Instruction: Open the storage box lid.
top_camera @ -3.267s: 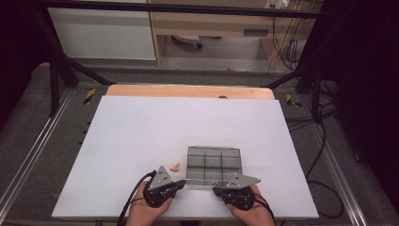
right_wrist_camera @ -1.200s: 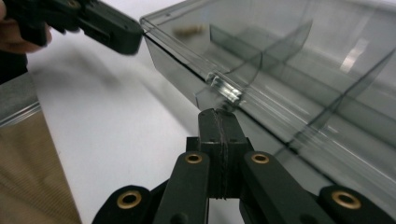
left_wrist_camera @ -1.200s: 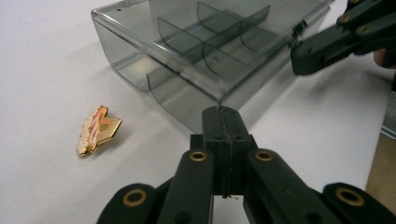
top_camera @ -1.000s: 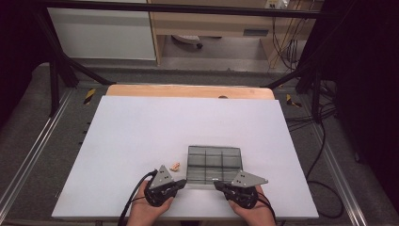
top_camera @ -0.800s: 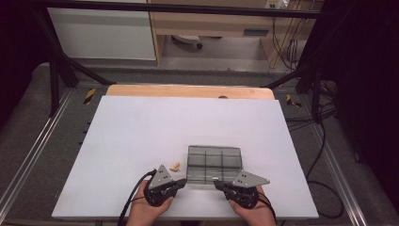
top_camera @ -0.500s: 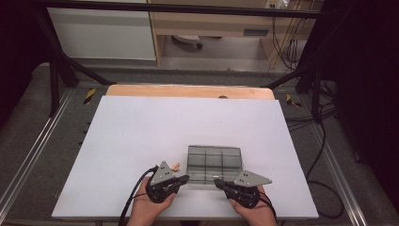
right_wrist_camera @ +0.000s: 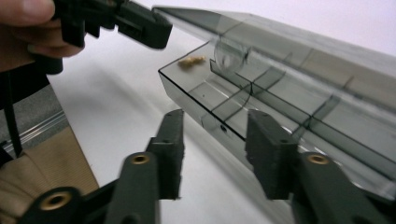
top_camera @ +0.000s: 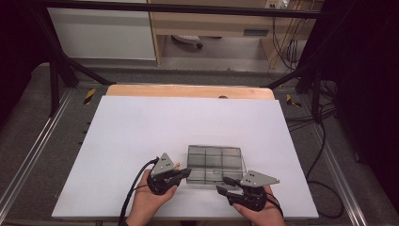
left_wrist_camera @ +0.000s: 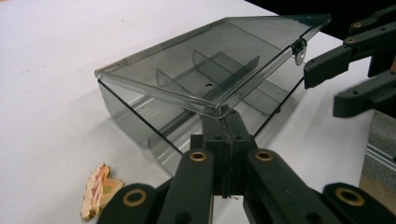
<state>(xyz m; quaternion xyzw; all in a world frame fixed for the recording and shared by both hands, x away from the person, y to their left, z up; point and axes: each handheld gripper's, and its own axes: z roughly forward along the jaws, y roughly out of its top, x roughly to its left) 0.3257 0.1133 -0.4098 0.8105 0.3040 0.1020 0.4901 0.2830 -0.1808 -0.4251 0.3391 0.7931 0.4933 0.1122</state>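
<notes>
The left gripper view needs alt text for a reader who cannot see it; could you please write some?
The left hand-held gripper, its black jaws shut, lifts the front edge of the lid of a smoky clear compartment box on a white table. The right hand-held gripper waits open by the lid's latch, and a small orange-and-gold trinket lies beside the box.

Two hands, each with a hand-held gripper, at the near edge of the compartment box

The left hand-held gripper (top_camera: 184, 173) has its jaws closed together, tips under the raised lid (left_wrist_camera: 210, 60) at the box's near left corner, its hand (top_camera: 149, 200) behind it. The right hand-held gripper (top_camera: 223, 184) lies just off the compartment box (top_camera: 214, 162) near its right corner; its jaws have just been opening and stand apart with nothing between them.
</notes>
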